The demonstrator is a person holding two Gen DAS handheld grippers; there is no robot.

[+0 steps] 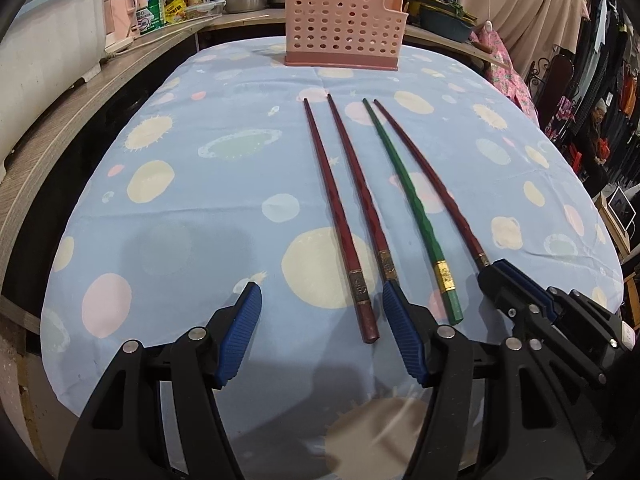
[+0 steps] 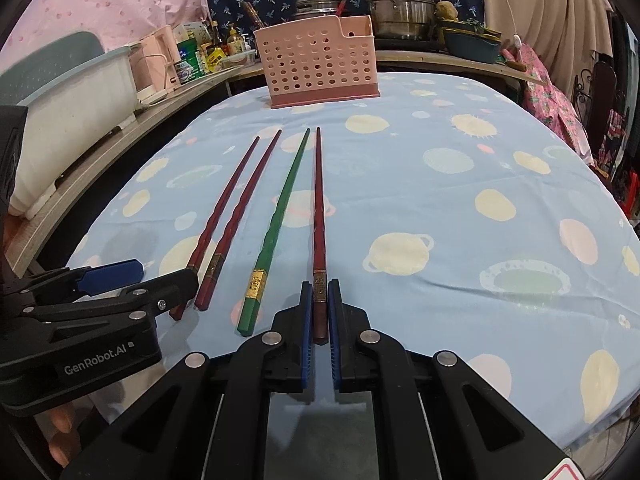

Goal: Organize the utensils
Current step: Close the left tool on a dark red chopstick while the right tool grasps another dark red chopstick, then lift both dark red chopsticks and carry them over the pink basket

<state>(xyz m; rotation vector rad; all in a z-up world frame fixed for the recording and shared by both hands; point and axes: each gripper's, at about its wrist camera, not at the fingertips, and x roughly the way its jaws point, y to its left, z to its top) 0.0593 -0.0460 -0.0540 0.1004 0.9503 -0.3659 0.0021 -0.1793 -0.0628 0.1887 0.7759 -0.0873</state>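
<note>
Blue-padded right gripper [image 2: 320, 312] is clamped on the thick end of a red chopstick [image 2: 319, 200]; the left gripper [image 1: 320, 312] hangs with jaws apart over another's butt. Four thin, stiff, likely slick sticks, one green [image 1: 404, 196], lie side by side on the cloth [image 1: 192, 208]. Thick ends offer the surest hold. Beyond, clear room leads to the pink holder [image 1: 344, 24].

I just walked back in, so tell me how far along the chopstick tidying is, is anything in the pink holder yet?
Nothing looks done: no chopstick shows in the pink perforated plastic holder, though its inside is hidden. In hand: the right gripper is shut on the rightmost dark red chopstick; the left gripper hangs open around the leftmost dark red chopstick. Left: all four, including the green chopstick, lie on the blue planet-print tablecloth.
</note>
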